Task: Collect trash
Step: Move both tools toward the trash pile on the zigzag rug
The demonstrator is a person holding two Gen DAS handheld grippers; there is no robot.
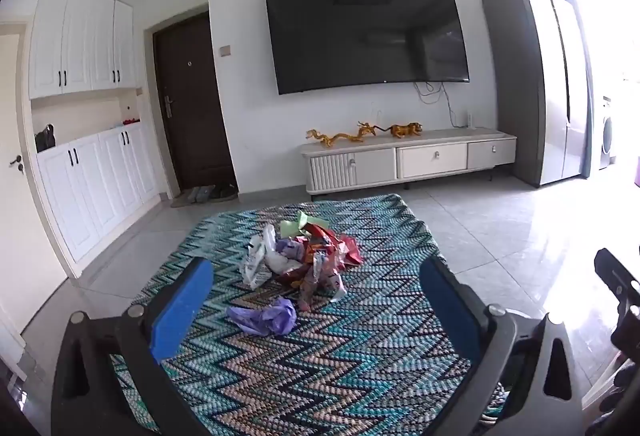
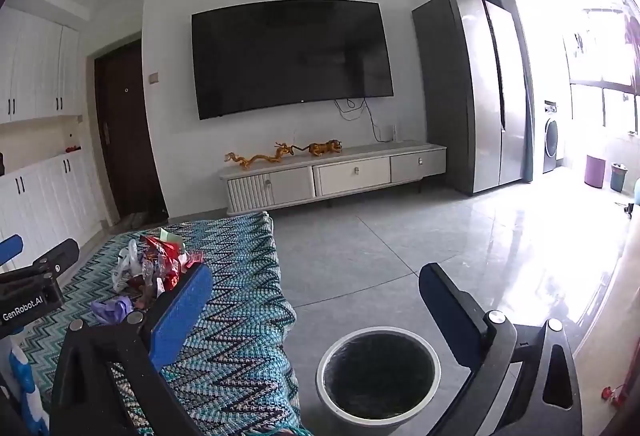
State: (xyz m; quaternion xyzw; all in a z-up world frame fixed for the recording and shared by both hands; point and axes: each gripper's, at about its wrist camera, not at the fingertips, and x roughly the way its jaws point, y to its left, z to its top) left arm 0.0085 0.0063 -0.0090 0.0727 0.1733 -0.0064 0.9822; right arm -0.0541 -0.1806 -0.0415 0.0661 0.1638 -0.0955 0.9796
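Both my tools wide, empty: left tool (image 1: 316,312) facing crumpled purple plastic bag (image 1: 264,318); next grab it, drop into white-rimmed round bin (image 2: 378,376).

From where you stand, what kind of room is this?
Most likely a home living room: a large television hangs on the wall above a low media cabinet, with a tall refrigerator beside it and a washing machine by the window.

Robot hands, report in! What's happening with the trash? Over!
Left gripper open, empty, over the zigzag cloth. Right gripper open, empty. Trash pile untouched; bin on floor. Nothing blocking.
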